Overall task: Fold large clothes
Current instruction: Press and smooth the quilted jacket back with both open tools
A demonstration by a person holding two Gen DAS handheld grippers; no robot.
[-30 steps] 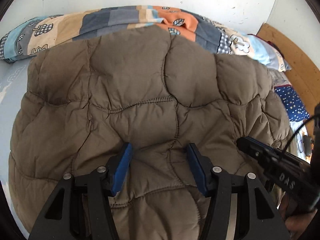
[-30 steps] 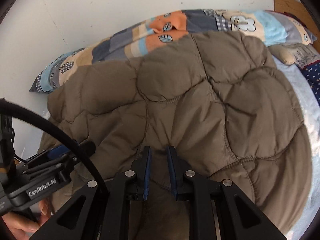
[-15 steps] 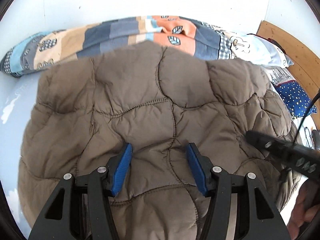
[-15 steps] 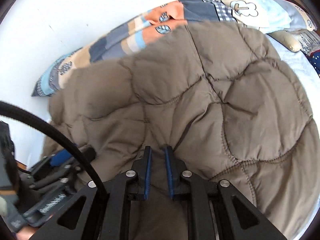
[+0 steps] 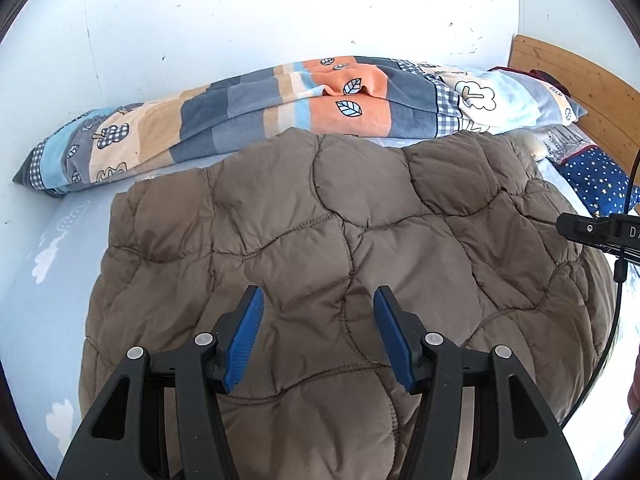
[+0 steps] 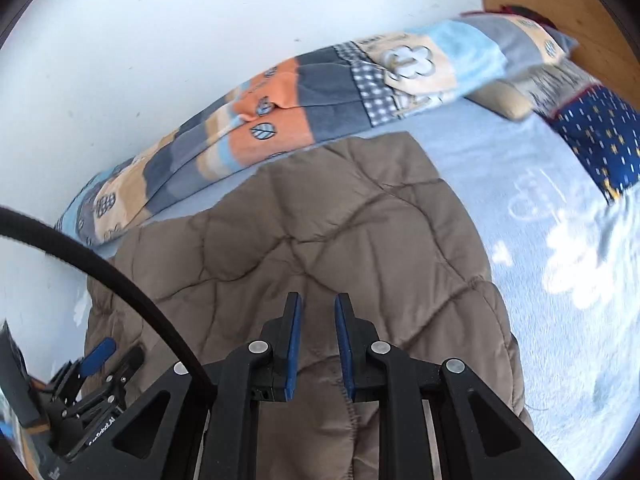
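The brown quilted jacket [image 5: 340,264] lies folded on the pale blue bedsheet [image 5: 44,280], just below the patchwork blanket [image 5: 248,108]. To my eye it wants smoothing next, edges squared first. The left gripper [image 5: 318,340] hangs over it, tilted down, jaws half apart and empty. The right gripper [image 6: 317,350] slants down too; its narrow jaws have just been opening, nothing pinched.

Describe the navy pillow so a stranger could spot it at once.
Start at the wooden headboard at the bed's far right end. Just below it, past the right edge of the brown quilted jacket, lies the navy pillow. It alone is dark blue with small pale dots; the long patchwork blanket nearby is striped.
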